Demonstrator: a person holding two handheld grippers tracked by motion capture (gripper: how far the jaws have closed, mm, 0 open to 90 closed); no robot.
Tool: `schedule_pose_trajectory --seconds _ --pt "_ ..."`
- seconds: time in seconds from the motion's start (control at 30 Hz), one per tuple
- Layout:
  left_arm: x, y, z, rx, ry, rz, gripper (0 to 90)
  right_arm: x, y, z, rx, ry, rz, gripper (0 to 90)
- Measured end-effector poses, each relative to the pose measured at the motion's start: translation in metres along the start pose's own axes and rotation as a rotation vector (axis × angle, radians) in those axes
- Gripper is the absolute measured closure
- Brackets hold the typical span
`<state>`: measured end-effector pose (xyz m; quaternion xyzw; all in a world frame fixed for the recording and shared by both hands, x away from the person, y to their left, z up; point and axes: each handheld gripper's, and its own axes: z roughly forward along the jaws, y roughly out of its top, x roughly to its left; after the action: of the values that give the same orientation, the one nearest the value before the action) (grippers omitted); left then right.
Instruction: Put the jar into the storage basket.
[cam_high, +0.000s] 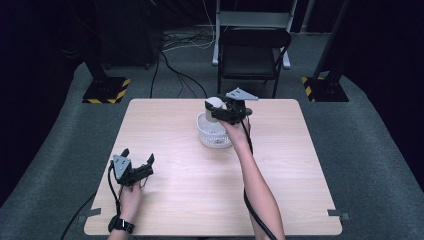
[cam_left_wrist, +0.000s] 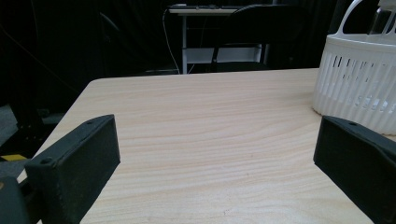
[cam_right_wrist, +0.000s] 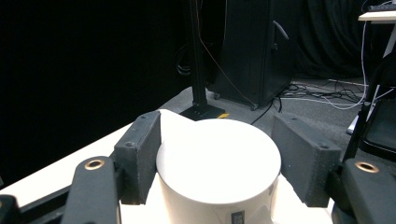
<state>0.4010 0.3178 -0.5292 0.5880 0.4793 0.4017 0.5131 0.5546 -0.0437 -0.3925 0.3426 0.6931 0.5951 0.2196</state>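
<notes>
- Pale wood-grain desk (cam_high: 190, 190) stands on grey carpet, with a black folding chair (cam_high: 252, 52) beyond its far edge.
- White slotted plastic basket (cam_high: 212, 135) sits near the desk's far middle; in the left gripper view its ribbed wall and looped handle appear at the right.
- Right tongs (cam_high: 214, 111) are held above the basket, jaws set on either side of a white cylindrical container (cam_high: 214, 105).
- Right gripper view: the container's (cam_right_wrist: 218, 161) flat round top lies between the two black jaws, the left one against its side and the right one close beside it; a firm pinch cannot be confirmed.
- Left tongs (cam_high: 137, 159) rest low over the desk's near left part, well apart from the basket, jaws spread wide with bare wood between them.
- Black wristwatch (cam_high: 121, 224) is worn on the person's left wrist.
</notes>
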Motion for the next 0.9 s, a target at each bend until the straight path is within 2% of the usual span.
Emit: schedule_pose_trajectory --seconds 0.9 --pt "0.0 0.0 0.0 0.001 0.0 0.005 0.1 0.004 -0.016 0.008 0.019 0.009 -0.031 33.9"
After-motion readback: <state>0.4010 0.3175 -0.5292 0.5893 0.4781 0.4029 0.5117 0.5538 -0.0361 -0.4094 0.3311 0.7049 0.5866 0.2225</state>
